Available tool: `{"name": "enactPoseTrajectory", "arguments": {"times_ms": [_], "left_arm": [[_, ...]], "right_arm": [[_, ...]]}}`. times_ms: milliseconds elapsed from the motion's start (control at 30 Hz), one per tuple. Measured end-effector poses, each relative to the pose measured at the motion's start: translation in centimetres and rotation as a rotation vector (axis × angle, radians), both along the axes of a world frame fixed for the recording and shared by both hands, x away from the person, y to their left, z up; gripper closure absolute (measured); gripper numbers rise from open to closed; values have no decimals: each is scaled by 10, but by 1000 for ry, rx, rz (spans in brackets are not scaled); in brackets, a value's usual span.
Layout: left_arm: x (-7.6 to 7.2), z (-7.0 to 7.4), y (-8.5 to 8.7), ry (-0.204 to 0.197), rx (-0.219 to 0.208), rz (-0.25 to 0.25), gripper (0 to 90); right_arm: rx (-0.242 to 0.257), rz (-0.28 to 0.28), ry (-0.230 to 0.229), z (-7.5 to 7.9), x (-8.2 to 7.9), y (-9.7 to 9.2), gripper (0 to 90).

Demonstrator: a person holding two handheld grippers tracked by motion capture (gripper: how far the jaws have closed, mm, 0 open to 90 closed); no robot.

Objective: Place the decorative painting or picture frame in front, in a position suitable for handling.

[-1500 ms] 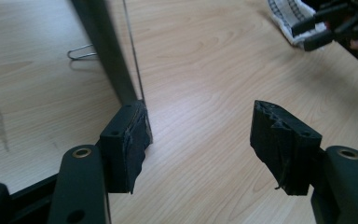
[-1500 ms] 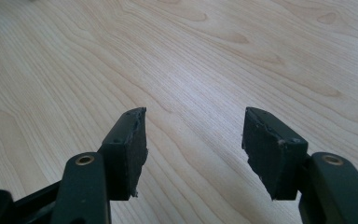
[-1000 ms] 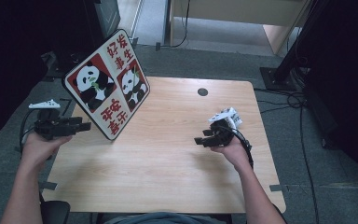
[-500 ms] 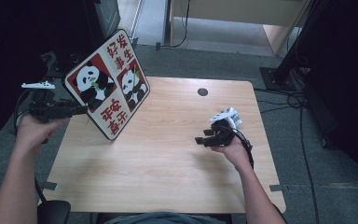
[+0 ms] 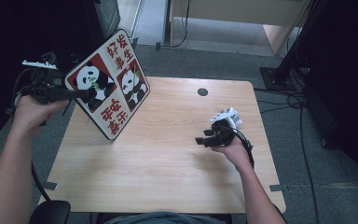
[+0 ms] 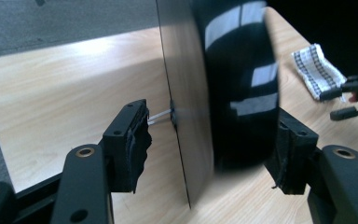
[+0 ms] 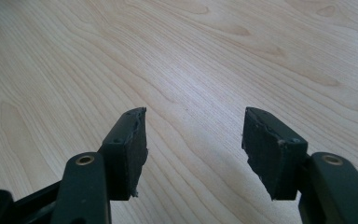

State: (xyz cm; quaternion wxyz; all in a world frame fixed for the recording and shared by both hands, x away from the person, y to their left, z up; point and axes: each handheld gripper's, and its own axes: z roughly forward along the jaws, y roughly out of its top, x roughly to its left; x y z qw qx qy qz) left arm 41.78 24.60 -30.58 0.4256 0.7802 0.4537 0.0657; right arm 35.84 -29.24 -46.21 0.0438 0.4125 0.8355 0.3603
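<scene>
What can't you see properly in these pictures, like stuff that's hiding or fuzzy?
- Panda board, left claw view: edge-on, its pictures face away; a blurred, glossy black shape sits too close to identify.
- Left claw, high view: its tips overlap the board, so whether they pinch it is unclear.
- Board's bottom edge, high view: what props it up is hidden behind the board.
- Right claw, right claw view: the table blurs at the top edge.

Panda sign board (image 5: pixel 107 84), at the left gripper's (image 5: pixel 81 94) jaw tips: red Chinese characters, 好事发生 along the upper right edge, 平安喜乐 along the lower edge; two panda pictures between.
</scene>
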Motion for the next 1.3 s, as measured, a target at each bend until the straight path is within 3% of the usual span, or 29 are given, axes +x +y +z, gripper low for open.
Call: {"name": "enactPoseTrajectory", "arguments": {"times_ms": [333,400,433,533,567,667,800,1067,1200,1300], "left_arm": [[25,25,-5,14,16,-13,391],[30,29,-5,27,-17,-21,390],[34,33,-8,21,11,-27,389],[40,37,-10,25,9,-28,391],[46,40,-12,31,37,-25,391],[52,43,-13,38,42,-23,393],[67,47,-18,47,79,-20,389],[92,50,-31,67,100,-64,453],[103,56,-37,55,112,-87,498],[110,56,-43,86,124,-107,524]], "right_arm": [[-5,5,5,-1,0,1,412],[-6,8,5,-2,0,1,412],[-12,9,9,-2,-1,1,411],[-18,11,12,-2,-2,1,412],[-18,10,11,-2,-2,1,412],[-16,10,6,-2,-3,1,412],[-19,8,9,-2,-5,1,412],[-27,3,-5,-2,-12,-3,412],[-24,-6,-9,-1,-16,-7,412],[-19,-18,-15,-1,-17,-11,412]]}}
